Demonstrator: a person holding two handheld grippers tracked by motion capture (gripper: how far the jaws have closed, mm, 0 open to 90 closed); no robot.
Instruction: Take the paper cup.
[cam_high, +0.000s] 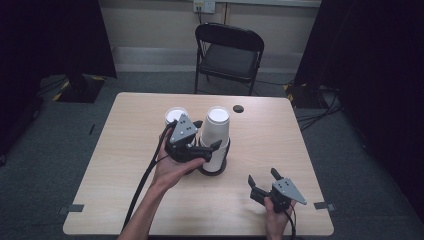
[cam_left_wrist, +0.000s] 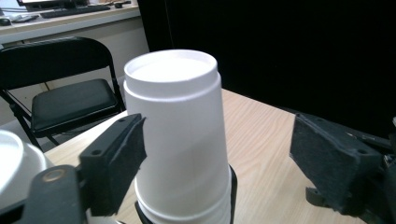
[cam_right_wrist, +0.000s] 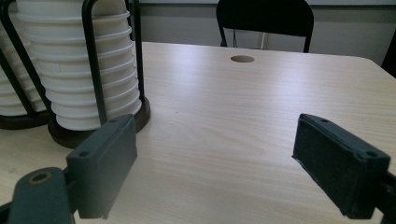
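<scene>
Left claw (cam_left_wrist: 215, 163) released, its pads astride the white cup stack (cam_left_wrist: 180, 135), not gripping.

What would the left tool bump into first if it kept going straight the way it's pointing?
Most likely the tall stack of white upside-down paper cups. It stands right between the left tool's open jaws, the left pad beside it; the right pad is apart.
</scene>
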